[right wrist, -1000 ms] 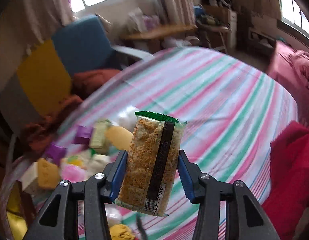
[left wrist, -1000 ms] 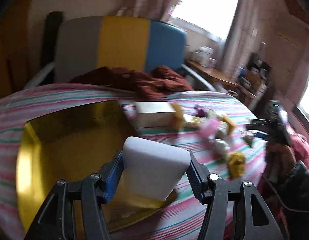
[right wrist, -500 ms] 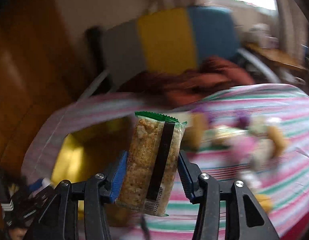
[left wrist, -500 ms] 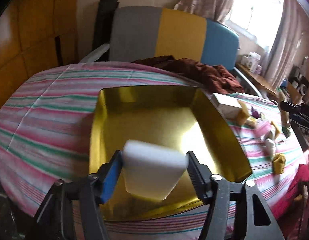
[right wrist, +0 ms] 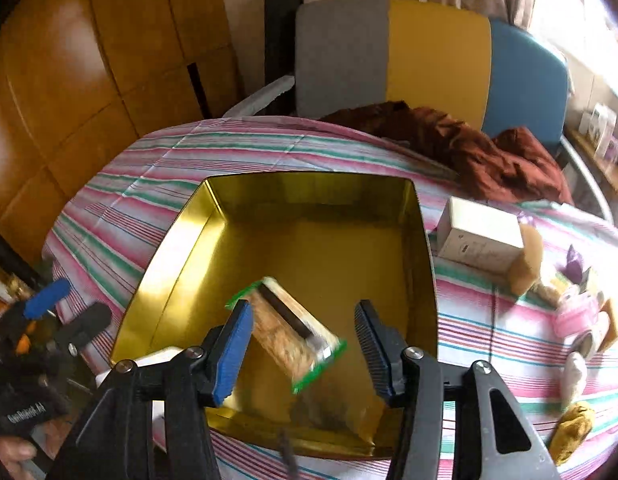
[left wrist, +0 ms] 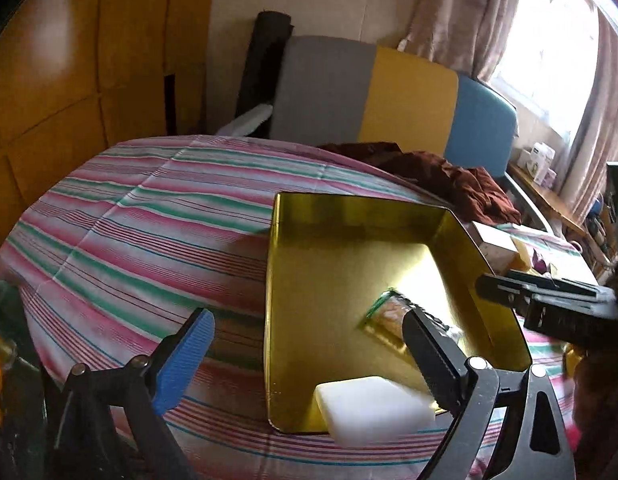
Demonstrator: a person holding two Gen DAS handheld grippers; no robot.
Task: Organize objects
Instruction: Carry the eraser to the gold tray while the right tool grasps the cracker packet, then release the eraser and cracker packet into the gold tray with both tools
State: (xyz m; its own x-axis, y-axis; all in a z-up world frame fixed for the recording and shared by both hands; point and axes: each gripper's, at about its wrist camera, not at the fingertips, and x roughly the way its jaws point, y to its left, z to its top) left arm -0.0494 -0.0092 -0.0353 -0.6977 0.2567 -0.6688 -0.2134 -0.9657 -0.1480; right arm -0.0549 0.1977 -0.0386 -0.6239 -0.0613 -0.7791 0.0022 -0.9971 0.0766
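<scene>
— Right wrist view: where's the snack bar (right wrist: 295,330)?

— Dropping into the gold tin (right wrist: 181,248), loose between my right gripper (right wrist: 303,354), whose spread jaws have just been opening. Light, crinkly, slippery wrapper; grip its long flat sides.

— And the sponge (left wrist: 373,404)?

— Soft white block, resting in the tin's near corner; my left gripper (left wrist: 309,360) gapes empty.

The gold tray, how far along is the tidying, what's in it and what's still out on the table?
Done: the white sponge block lies in the gold tray, released by the open left hand-held gripper. In hand: the snack bar packet sits tilted between the right hand-held gripper's jaws, which have just been opening, pads clear of it. Left: the white box and small items on the striped tablecloth.
</scene>
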